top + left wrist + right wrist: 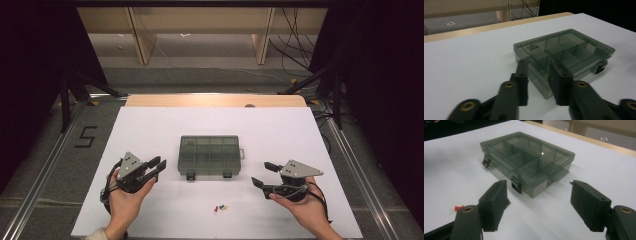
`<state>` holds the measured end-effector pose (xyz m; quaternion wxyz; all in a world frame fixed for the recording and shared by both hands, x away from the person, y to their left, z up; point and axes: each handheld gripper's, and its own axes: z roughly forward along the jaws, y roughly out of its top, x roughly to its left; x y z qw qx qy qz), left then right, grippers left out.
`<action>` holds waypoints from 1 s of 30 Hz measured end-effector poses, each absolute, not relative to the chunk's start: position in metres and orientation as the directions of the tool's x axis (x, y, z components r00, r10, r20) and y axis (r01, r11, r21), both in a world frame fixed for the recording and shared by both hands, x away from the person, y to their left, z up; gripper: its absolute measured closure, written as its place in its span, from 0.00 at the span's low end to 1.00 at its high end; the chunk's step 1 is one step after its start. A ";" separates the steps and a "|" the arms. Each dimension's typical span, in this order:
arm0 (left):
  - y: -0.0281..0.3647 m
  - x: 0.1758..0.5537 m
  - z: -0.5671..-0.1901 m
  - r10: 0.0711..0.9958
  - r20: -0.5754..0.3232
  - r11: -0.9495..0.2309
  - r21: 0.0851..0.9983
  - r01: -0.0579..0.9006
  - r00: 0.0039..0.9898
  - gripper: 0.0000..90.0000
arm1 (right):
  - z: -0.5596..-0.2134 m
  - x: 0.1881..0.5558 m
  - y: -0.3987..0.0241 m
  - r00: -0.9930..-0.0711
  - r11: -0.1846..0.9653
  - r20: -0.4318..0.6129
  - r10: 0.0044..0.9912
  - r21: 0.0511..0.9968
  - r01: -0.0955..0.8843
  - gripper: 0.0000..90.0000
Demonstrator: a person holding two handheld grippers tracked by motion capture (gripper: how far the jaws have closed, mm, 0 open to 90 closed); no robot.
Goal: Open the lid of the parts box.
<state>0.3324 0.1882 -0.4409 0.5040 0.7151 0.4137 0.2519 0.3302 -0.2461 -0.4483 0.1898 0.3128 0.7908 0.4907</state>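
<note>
High view: the white desk [150,125] has bare room on every side of the closed, smoky compartment box [209,155], which sits mid-desk with its two latches facing the person and well clear of all desk edges. The left claw [159,167] hovers just off the box's left side, jaws partly apart and holding nothing, while the right claw [264,174] stands farther off on the right, jaws wide and empty. A few coloured pushpins [220,207] lie loose between box and near desk edge.
</note>
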 end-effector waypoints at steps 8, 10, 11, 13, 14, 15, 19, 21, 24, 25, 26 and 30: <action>0.186 0.340 -0.450 0.825 -0.039 -0.194 0.917 0.348 0.563 0.53 | -0.449 0.333 -0.247 -0.731 0.318 0.029 0.682 0.888 0.332 0.34; 0.186 0.341 -0.450 0.822 -0.026 -0.205 0.918 0.339 0.569 0.55 | -0.448 0.334 -0.247 -0.733 0.322 0.021 0.680 0.889 0.325 0.37; 0.186 0.341 -0.450 0.822 -0.026 -0.205 0.918 0.339 0.569 0.61 | -0.448 0.335 -0.247 -0.736 0.327 0.010 0.677 0.892 0.313 0.40; 0.185 0.341 -0.450 0.826 -0.005 -0.232 0.908 0.348 0.563 0.68 | -0.448 0.336 -0.246 -0.741 0.335 0.006 0.672 0.889 0.312 0.44; 0.184 0.342 -0.451 0.825 0.003 -0.246 0.902 0.354 0.565 0.81 | -0.447 0.338 -0.245 -0.750 0.350 -0.003 0.662 0.885 0.306 0.55; 0.183 0.342 -0.452 0.821 -0.003 -0.248 0.898 0.363 0.571 0.84 | -0.446 0.339 -0.243 -0.754 0.361 -0.006 0.657 0.881 0.307 0.62; 0.180 0.341 -0.455 0.812 -0.005 -0.277 0.876 0.393 0.584 0.99 | -0.446 0.339 -0.238 -0.776 0.436 -0.048 0.629 0.849 0.300 0.93; 0.176 0.342 -0.456 0.813 0.004 -0.297 0.863 0.409 0.582 1.00 | -0.446 0.342 -0.234 -0.781 0.466 -0.068 0.621 0.833 0.298 1.00; 0.175 0.347 -0.461 0.802 0.043 -0.358 0.833 0.423 0.595 1.00 | -0.451 0.350 -0.227 -0.787 0.495 -0.069 0.613 0.810 0.315 1.00; 0.174 0.348 -0.464 0.800 0.038 -0.367 0.820 0.438 0.599 1.00 | -0.453 0.354 -0.225 -0.788 0.503 -0.063 0.612 0.801 0.326 1.00; 0.174 0.349 -0.467 0.801 0.028 -0.366 0.813 0.453 0.598 1.00 | -0.456 0.358 -0.224 -0.786 0.502 -0.049 0.616 0.794 0.343 1.00; 0.177 0.353 -0.469 0.783 0.057 -0.423 0.778 0.464 0.620 1.00 | -0.463 0.372 -0.216 -0.785 0.512 -0.023 0.619 0.769 0.382 1.00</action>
